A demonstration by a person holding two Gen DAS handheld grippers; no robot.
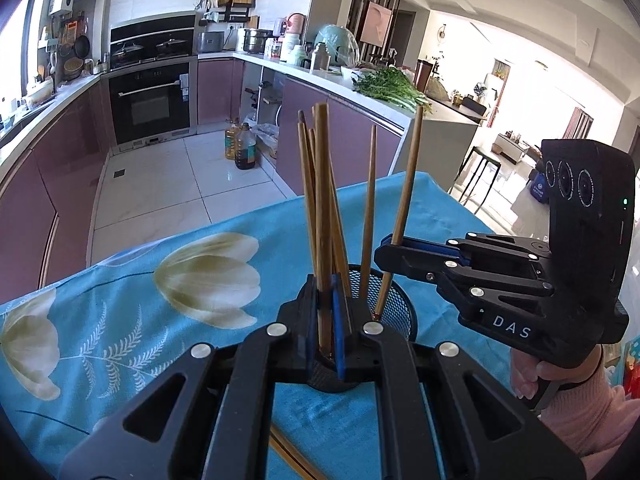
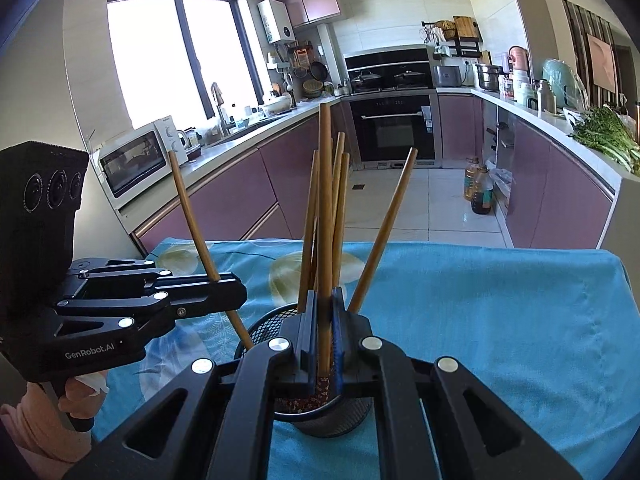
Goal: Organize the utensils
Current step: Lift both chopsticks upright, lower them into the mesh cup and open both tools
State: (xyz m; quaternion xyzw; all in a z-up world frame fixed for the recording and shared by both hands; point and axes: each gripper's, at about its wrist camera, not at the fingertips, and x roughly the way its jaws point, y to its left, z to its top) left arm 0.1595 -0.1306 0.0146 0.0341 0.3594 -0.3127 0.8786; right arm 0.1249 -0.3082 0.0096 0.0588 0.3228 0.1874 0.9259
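A black mesh holder stands on the blue flowered cloth and has several wooden chopsticks leaning in it. My left gripper is shut on one upright chopstick, whose lower end is at the holder's rim. My right gripper is shut on another chopstick, whose lower end dips into the holder. The two grippers meet over the holder from opposite sides.
Loose chopsticks lie on the cloth near the front edge. Beyond the table's far edge drops a tiled kitchen floor with oil bottles. Purple cabinets line both sides, and greens lie on the counter.
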